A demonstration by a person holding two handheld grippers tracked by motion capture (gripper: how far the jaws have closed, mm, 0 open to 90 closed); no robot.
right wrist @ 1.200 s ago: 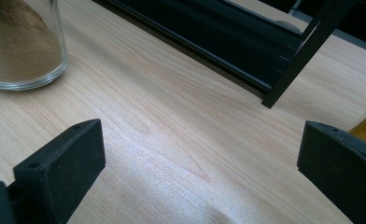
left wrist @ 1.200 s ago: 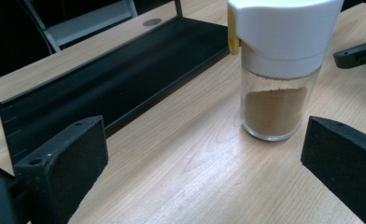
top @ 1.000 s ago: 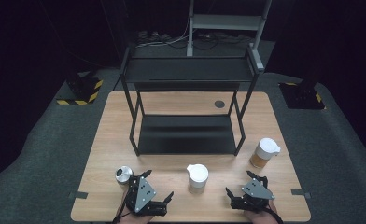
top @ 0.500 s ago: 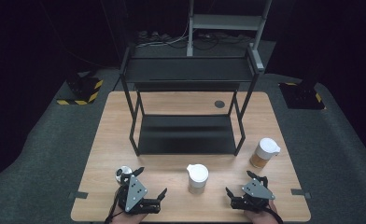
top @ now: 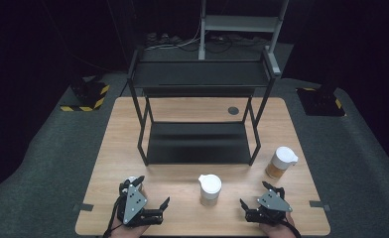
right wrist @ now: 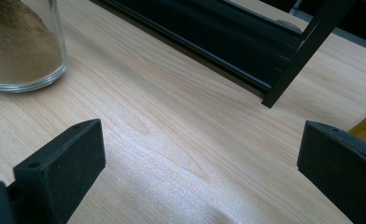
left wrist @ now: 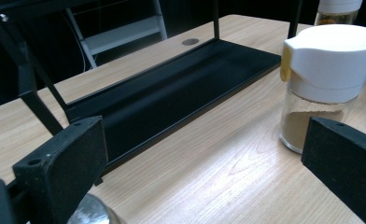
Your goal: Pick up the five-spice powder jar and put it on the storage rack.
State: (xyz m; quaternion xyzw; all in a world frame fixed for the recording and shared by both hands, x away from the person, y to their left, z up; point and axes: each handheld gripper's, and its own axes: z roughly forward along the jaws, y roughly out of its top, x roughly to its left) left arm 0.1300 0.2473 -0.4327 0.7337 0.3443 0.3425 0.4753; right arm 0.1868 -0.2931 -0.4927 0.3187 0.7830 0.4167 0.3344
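Left gripper: at the near edge of the worktop, left of the centre spice jar; jaws spread wide, nothing between them. Its grey three-cornered plate faces up in the high view.
Small metal-topped jar: just beside the left gripper's far jaw, left of the centre spice jar; whether jaw and jar touch cannot be told. In the left gripper view a rounded metal top shows at the bottom edge beside the left-hand jaw.
Right gripper: at the near edge of the worktop, right of the centre spice jar; jaws spread wide, holding nothing. In the right gripper view bare wood lies between the jaws.
Centre spice jar: upright on the worktop between the two grippers, apart from both. Glass body with brown powder, white flip lid with a yellow tab. In the left gripper view it stands just beyond the right-hand jaw; in the right gripper view its glass base appears at upper left.
Second spice jar: upright, right of and farther back than the centre spice jar, near the rack's front right leg. White lid, orange-brown contents.
Worktop: light wood.
Black metal rack: behind the centre spice jar; lower tray on the worktop, upper shelf on four legs.
Cable port: round, dark, behind the rack.
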